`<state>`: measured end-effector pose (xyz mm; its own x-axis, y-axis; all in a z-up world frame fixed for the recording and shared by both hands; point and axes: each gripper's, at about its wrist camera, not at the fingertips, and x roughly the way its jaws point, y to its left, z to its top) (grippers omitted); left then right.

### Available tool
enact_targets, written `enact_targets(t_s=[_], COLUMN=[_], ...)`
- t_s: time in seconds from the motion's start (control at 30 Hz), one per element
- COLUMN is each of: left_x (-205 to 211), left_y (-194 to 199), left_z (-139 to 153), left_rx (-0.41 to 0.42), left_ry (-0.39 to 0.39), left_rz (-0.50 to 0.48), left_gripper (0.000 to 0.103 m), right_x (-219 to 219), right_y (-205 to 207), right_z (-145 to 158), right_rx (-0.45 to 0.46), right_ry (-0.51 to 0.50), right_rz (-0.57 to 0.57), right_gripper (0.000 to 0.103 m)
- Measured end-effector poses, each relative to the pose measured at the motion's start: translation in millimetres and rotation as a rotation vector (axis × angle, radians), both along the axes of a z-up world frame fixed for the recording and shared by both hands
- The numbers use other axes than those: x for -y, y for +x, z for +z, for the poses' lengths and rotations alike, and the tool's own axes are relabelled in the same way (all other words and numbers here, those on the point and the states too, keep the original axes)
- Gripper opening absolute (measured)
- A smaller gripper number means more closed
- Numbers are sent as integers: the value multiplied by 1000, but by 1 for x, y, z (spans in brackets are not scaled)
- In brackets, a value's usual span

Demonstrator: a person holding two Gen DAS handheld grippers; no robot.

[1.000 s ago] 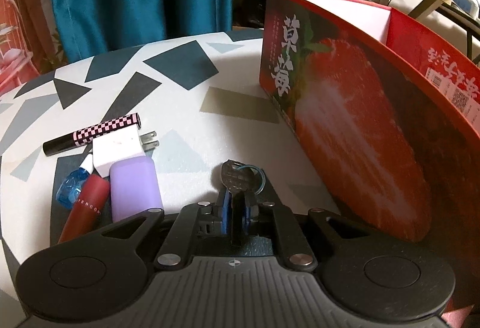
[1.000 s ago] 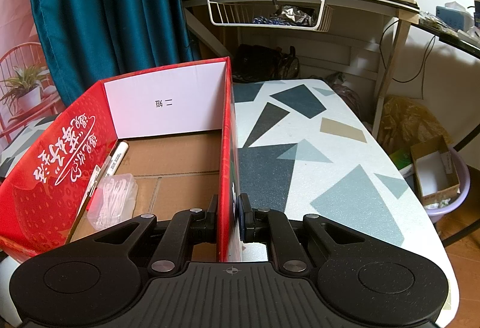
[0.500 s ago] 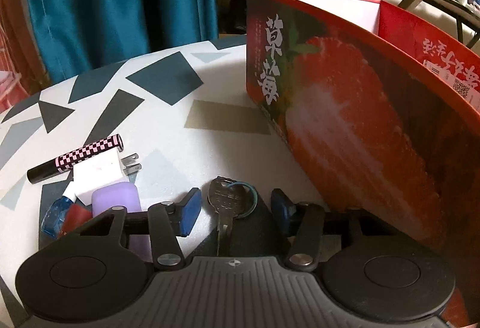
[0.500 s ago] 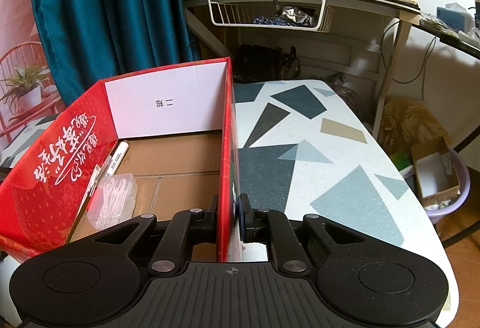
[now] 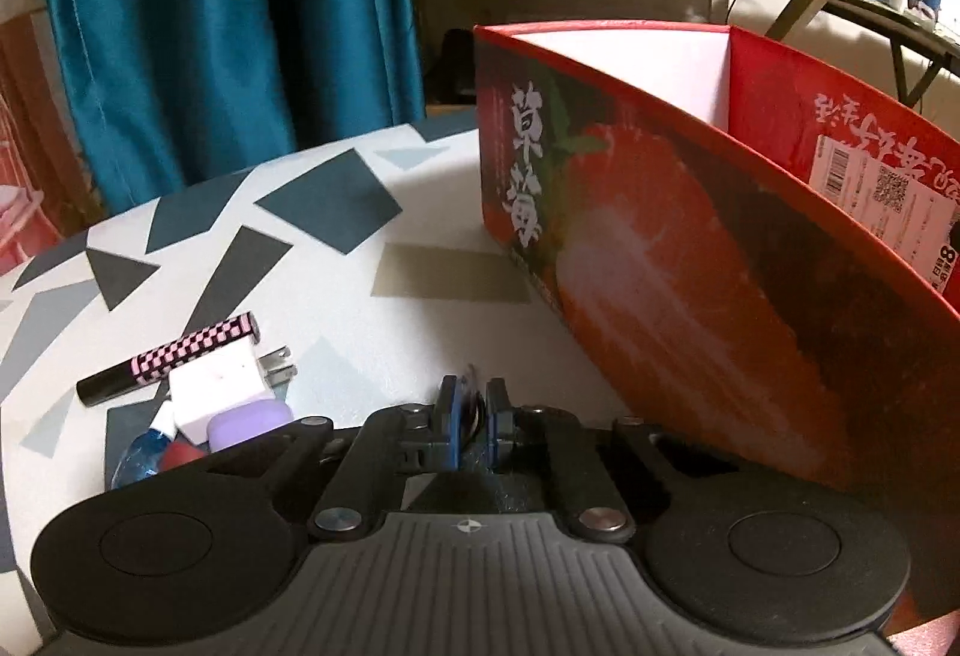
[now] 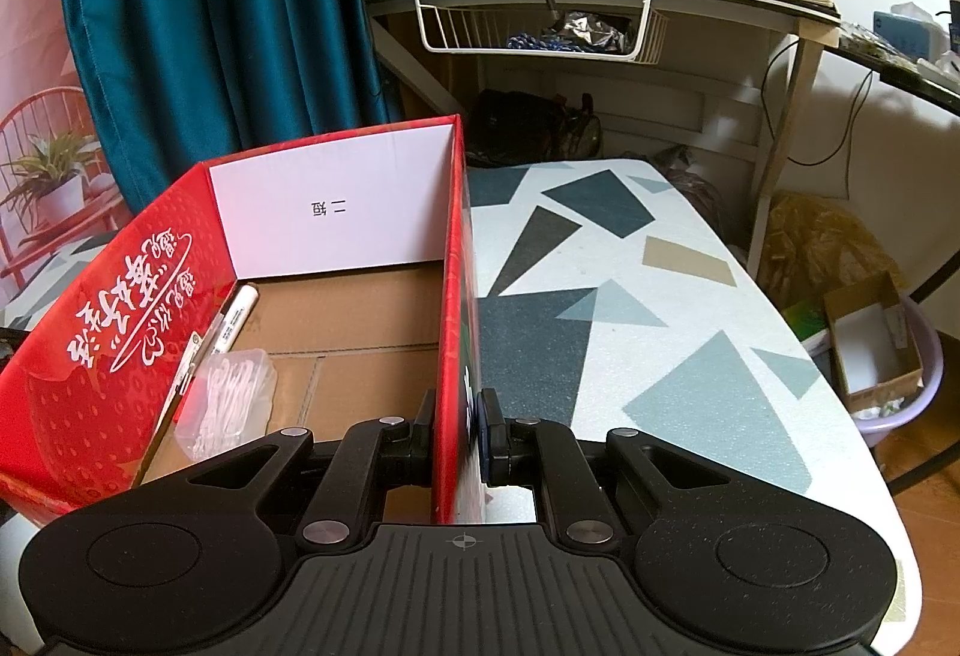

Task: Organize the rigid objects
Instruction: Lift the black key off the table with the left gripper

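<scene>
While the box stands on the patterned table, each gripper is closed on something:

Left gripper [image 5: 472, 419]: fingers drawn nearly together, nipping a thin dark metal piece, probably the key [image 5: 471, 398], though only a sliver shows between the blue pads; it is held just above the table [image 5: 336, 368], beside the box's strawberry-printed wall.

Right gripper [image 6: 457, 437]: fingers pressed on either side of the box's right wall, one inside, one outside.

Box [image 6: 336, 212]: red, open on top, upright on the table [image 6: 660, 356]; a white pen [image 6: 237, 317] lies along its left inner wall and a clear plastic case [image 6: 231, 401] sits on the cardboard floor near it.

Loose things, left of the left gripper: checkered tube [image 5: 174, 356], white plug [image 5: 225, 386], purple case [image 5: 249, 422], blue bottle [image 5: 141, 461] and a red item [image 5: 180, 455], all huddled together and touching or nearly so, well apart from the box [image 5: 690, 308].

Behind: teal curtain [image 5: 228, 26]; wire basket [image 6: 540, 26] under a cluttered desk.
</scene>
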<state>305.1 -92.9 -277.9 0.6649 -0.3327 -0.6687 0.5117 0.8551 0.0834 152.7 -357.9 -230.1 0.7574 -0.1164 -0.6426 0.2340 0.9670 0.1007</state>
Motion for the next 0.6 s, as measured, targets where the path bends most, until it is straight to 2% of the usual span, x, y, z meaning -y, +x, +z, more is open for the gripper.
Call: enact_targets(t_s=[0.33,0.6], left_x=[1,-12], left_y=[-1,12], left_z=[-4,-1], left_rx=[-15,-62], left_ry=[15,-28], left_rz=[-2,77], left_gripper=[10,10], right_x=[0,0], right_y=[0,0], right_z=[0,0], right_rx=[0,0], right_ry=[0,0], right_rz=[1,1], right_gripper=[11,11])
